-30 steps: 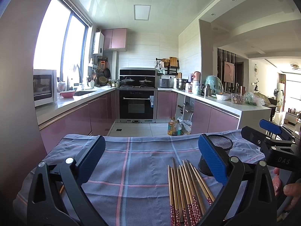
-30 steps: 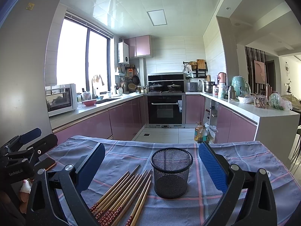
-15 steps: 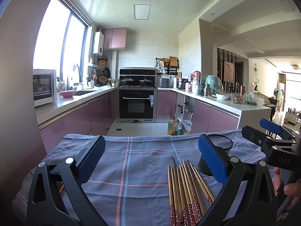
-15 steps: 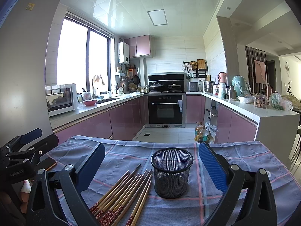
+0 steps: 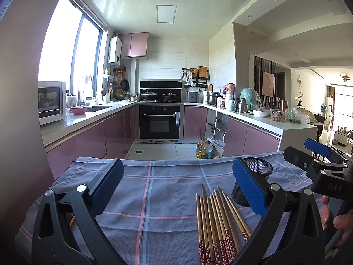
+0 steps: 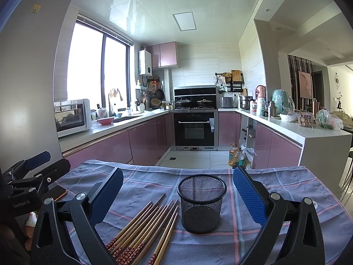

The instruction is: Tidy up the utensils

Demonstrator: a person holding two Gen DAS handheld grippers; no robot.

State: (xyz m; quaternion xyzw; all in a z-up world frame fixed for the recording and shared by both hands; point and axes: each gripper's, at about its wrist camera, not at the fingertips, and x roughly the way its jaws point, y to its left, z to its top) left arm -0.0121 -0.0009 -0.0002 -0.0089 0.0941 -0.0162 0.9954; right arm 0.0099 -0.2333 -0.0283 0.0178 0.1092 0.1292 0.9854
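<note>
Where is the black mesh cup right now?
The black mesh cup stands upright on the checked cloth, centred in the right wrist view, just right of the chopsticks.

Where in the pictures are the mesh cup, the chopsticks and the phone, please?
mesh cup [image 6: 201, 214]: right wrist view, front of its wall.
chopsticks [image 6: 145, 227]: right wrist view, middle of the bundle's shafts.
phone [image 6: 57, 192]: right wrist view, its dark face, left of the cloth.
</note>
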